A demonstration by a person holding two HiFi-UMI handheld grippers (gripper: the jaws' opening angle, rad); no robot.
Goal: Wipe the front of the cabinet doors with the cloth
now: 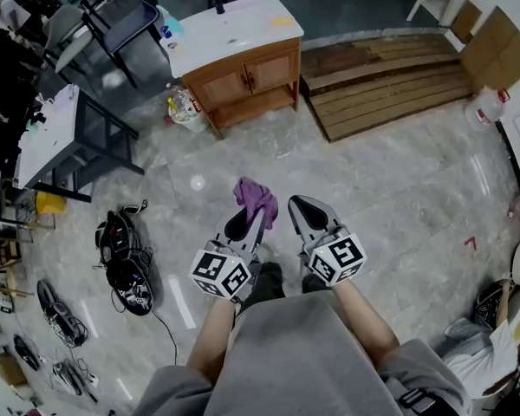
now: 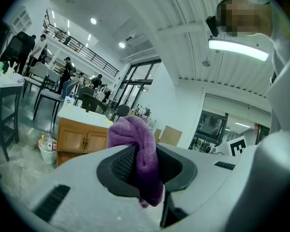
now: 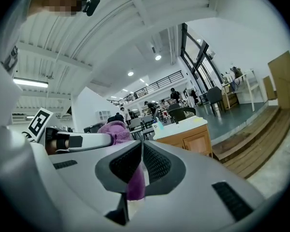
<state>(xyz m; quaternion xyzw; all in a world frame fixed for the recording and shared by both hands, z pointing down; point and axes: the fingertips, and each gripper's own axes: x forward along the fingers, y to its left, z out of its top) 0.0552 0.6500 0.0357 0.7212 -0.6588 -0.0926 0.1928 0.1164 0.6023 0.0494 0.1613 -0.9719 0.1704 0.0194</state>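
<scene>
You had the left gripper (image 1: 244, 222) clamped on the purple cloth (image 1: 256, 199) and the right gripper (image 1: 302, 208) all but closed, a purple sliver in its gap, yet the cabinet doors (image 1: 250, 76) stood well off at upper centre, so the wiping looked still undone.

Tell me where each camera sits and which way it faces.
Head view: on the person's head, facing down at the floor; shows forearms, left gripper, right gripper.
Left gripper view: on the left gripper, along its jaws shut on the cloth, toward the cabinet.
Right gripper view: on the right gripper, along its closed jaws, purple between them.
All share cloth and cabinet.
</scene>
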